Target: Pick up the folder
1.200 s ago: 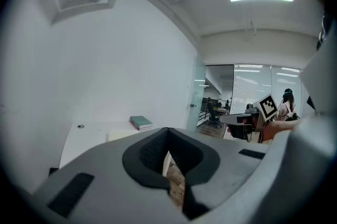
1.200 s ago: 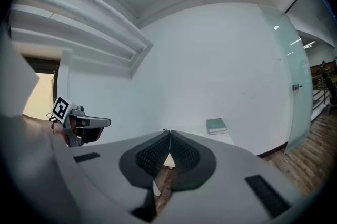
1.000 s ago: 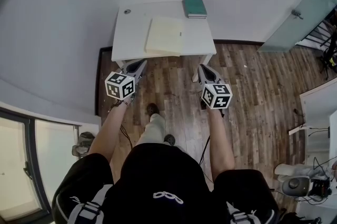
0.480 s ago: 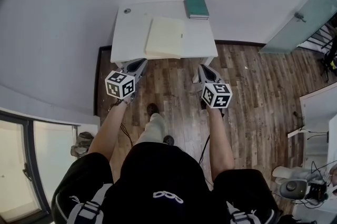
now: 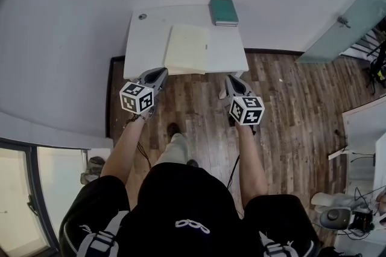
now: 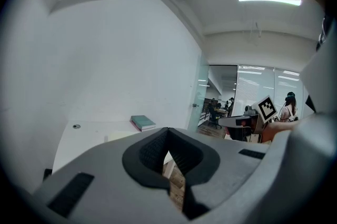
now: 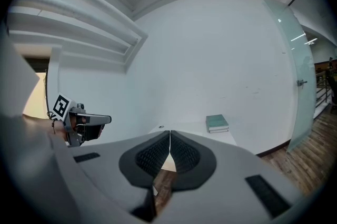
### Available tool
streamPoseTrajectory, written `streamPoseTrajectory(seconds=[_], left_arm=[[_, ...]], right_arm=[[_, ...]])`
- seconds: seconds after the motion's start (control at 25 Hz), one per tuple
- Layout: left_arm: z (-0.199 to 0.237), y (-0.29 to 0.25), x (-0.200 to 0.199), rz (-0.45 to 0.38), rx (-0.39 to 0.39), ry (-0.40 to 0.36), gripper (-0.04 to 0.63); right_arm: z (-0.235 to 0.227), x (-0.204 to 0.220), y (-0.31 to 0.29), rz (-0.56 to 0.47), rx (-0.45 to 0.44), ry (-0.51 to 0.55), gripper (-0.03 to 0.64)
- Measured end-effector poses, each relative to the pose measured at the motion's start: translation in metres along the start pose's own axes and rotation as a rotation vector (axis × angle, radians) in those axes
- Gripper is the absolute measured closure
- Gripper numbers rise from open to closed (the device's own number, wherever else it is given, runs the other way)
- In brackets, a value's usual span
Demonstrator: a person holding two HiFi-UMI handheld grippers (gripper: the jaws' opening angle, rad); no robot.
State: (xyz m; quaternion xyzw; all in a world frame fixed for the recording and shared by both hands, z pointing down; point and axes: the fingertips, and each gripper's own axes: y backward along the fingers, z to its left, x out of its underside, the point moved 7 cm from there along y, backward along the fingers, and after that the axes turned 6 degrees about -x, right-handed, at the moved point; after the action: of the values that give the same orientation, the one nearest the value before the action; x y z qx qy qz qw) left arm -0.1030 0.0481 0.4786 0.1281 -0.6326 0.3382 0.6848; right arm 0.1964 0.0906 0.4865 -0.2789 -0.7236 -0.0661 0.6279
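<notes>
The pale yellow folder [image 5: 187,48] lies flat on the white table [image 5: 145,44], in the middle, and its near side reaches the table's front edge. A green book [image 5: 223,11] lies at the back right corner, apart from the folder. A small round hole [image 5: 142,16] is near the back left corner. The left gripper [image 5: 160,72] and the right gripper [image 5: 231,80] hang in front of the table over the wooden floor [image 5: 289,111], both clenched with nothing between the jaws.
</notes>
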Motion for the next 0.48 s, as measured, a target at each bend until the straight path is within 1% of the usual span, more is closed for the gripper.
streamPoseTrajectory(seconds=[0.48], left_arm=[[0.038,-0.046,-0.012,0.003,0.005,0.019,0.574]], right_arm=[[-0.023,-0.013,-0.052,0.025,0.000,-0.003,0.592]])
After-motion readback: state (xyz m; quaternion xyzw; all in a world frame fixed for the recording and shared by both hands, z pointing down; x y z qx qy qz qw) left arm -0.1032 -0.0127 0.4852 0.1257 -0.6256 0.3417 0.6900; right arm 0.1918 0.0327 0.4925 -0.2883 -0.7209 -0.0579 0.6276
